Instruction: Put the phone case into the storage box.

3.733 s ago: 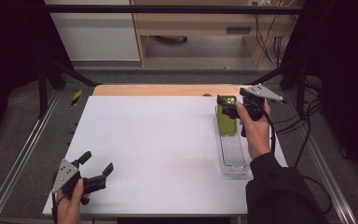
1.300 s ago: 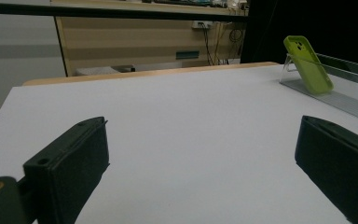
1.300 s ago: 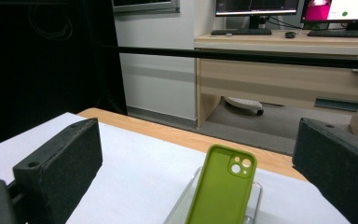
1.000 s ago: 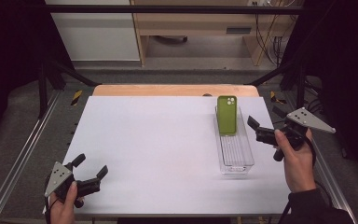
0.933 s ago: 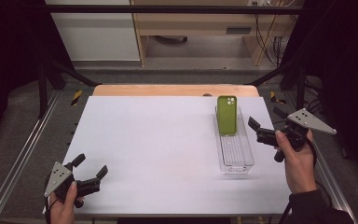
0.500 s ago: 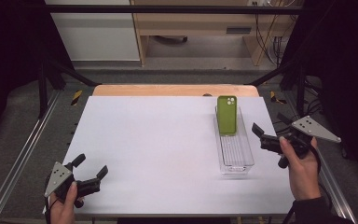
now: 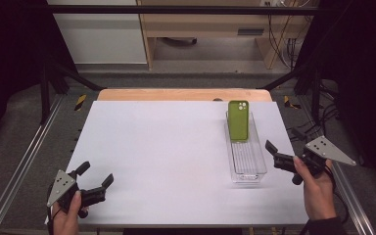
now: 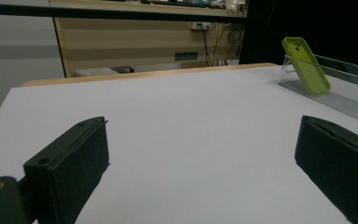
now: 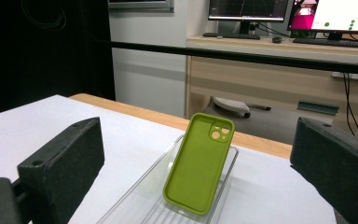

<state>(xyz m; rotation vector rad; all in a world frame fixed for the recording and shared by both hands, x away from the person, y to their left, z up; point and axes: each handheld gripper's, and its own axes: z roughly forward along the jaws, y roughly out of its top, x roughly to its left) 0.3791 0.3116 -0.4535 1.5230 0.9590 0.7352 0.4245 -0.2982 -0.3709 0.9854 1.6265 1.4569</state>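
At the near left corner of the white table [image 7: 166, 147], the left gripper [image 7: 94, 180] rests in the person's hand with its jaws spread and nothing between them. Its own view looks low across the bare tabletop to the green phone case [image 8: 306, 65], seen side-on and leaning at the far end of the clear tray [image 8: 335, 100]. The high view shows the case [image 7: 238, 120] from above, tilted against the tray's far wall, with the rest of the tray [image 7: 248, 171] bare. Just right of the tray, at the table's edge, the right gripper [image 7: 284, 147] is held with jaws wide apart. Its view faces the case's back [image 9: 200, 170], camera cutouts uppermost, with a wooden desk [image 9: 261, 88] and monitors [image 9: 335, 14] behind.
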